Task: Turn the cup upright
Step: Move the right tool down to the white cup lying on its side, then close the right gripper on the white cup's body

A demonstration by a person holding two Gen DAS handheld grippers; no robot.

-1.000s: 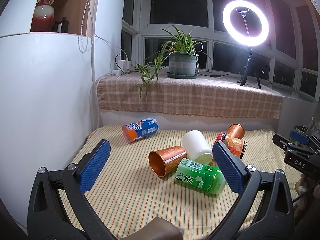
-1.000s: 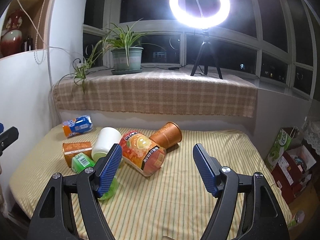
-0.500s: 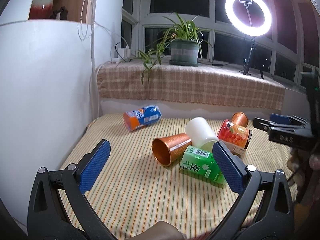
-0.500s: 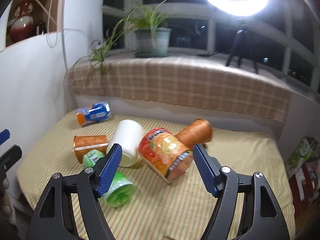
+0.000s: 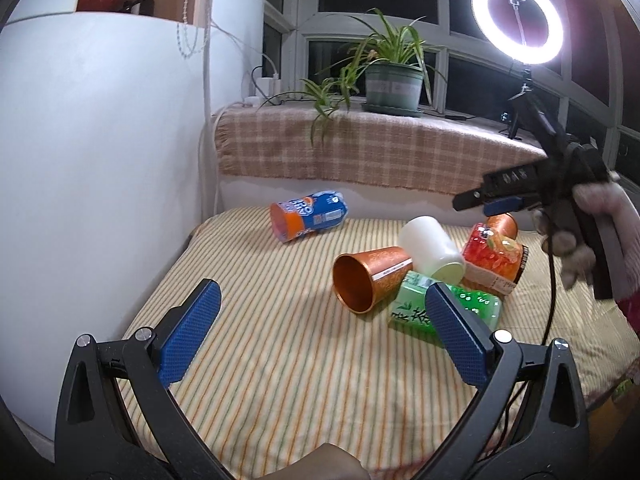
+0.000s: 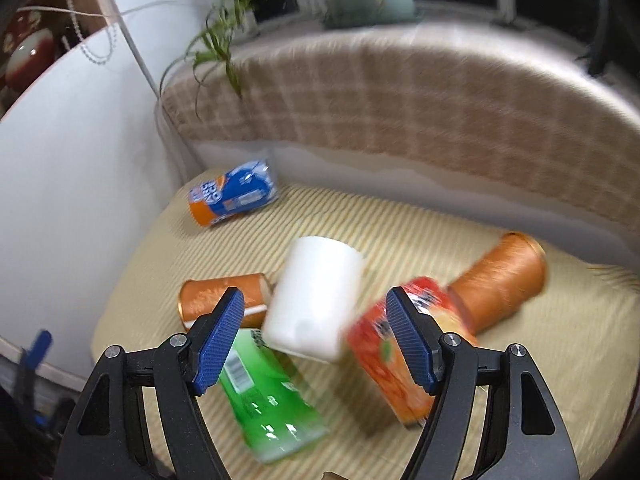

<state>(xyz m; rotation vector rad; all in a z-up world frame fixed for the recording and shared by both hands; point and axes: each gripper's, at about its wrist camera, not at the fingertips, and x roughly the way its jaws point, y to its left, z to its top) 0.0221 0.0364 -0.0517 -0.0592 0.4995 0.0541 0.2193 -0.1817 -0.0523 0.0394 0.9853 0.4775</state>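
Several cups lie on their sides on the striped mattress (image 5: 280, 360). A white cup (image 6: 312, 300) lies in the middle, between my right gripper's open jaws (image 6: 316, 334), which hover above it. It also shows in the left wrist view (image 5: 432, 250). Around it lie a copper cup (image 5: 370, 276), a green cup (image 6: 268, 396), a red-orange cup (image 6: 388, 356), another copper cup (image 6: 500, 284) and a blue-orange cup (image 5: 308, 216). My left gripper (image 5: 320, 332) is open and empty, low over the near mattress. The right gripper (image 5: 516, 192) shows at its right.
A white curved cabinet (image 5: 100, 160) stands at the left. A checked cloth ledge (image 5: 380, 156) runs behind the mattress with a potted plant (image 5: 394, 80) and a ring light (image 5: 518, 20). A cable (image 5: 552, 292) hangs from the right gripper.
My right gripper has moved forward and down over the cup pile, now centred on the white cup. The left gripper has barely moved. Both stay open.
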